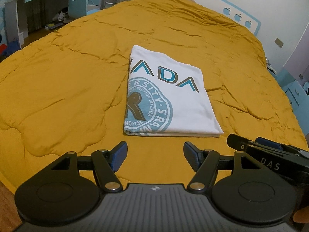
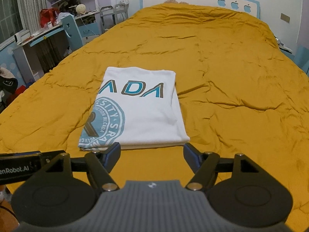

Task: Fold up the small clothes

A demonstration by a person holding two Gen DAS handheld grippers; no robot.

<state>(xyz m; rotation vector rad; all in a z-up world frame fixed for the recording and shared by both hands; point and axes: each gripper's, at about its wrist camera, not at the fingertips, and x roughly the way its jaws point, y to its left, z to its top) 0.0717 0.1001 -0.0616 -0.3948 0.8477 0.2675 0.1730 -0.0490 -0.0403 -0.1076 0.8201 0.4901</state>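
A white T-shirt (image 1: 170,96) with a teal round print and the letters ADA lies folded into a neat rectangle on the mustard-yellow bedspread (image 1: 58,89). My left gripper (image 1: 155,155) hovers just short of the shirt's near edge, open, with nothing between its blue pads. In the right wrist view the same folded T-shirt (image 2: 139,112) lies straight ahead on the bedspread (image 2: 241,96). My right gripper (image 2: 151,155) is open and empty, close to the shirt's near edge. The right gripper also shows at the lower right of the left wrist view (image 1: 270,154).
The bedspread covers a large bed with a white and blue headboard (image 2: 231,2) at the far end. A desk and shelves (image 2: 63,25) stand beyond the bed's left side. A blue bedside cabinet (image 1: 293,92) sits at the right. The bed's near edge lies just below the grippers.
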